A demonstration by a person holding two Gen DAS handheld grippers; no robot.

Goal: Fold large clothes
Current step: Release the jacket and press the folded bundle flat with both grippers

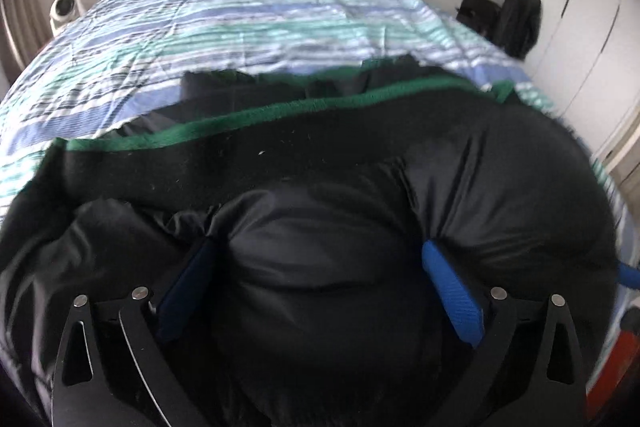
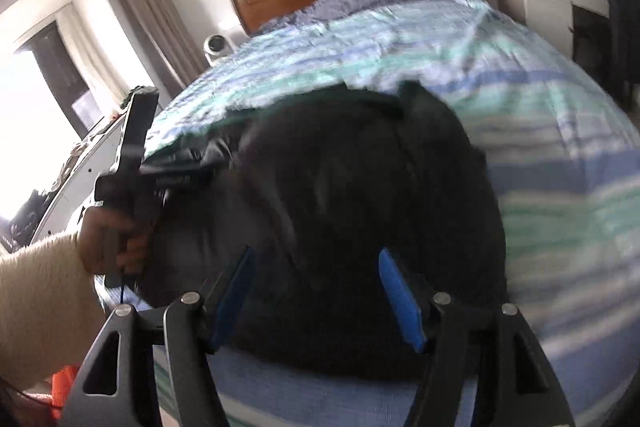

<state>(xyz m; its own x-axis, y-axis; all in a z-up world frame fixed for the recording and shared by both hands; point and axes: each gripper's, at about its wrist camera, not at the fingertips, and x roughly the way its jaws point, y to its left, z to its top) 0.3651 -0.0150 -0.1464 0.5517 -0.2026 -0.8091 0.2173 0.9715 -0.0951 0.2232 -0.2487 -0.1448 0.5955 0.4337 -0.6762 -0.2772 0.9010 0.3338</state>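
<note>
A big, puffy black padded jacket (image 1: 320, 267) with a green fleece edge (image 1: 248, 115) is bunched near the foot edge of the bed, on a blue, white and green striped cover (image 1: 240, 19). The left gripper (image 1: 320, 291) is spread wide, with a fat roll of the jacket pressed between its blue pads (image 1: 452, 303). The right gripper (image 2: 316, 299) is also wide, with jacket bulk between its fingers; a firm hold cannot be told. The jacket is judged soft, light and slippery. It is best pinched at a seam or at the fleece edge, where thin cloth can be held.
</note>
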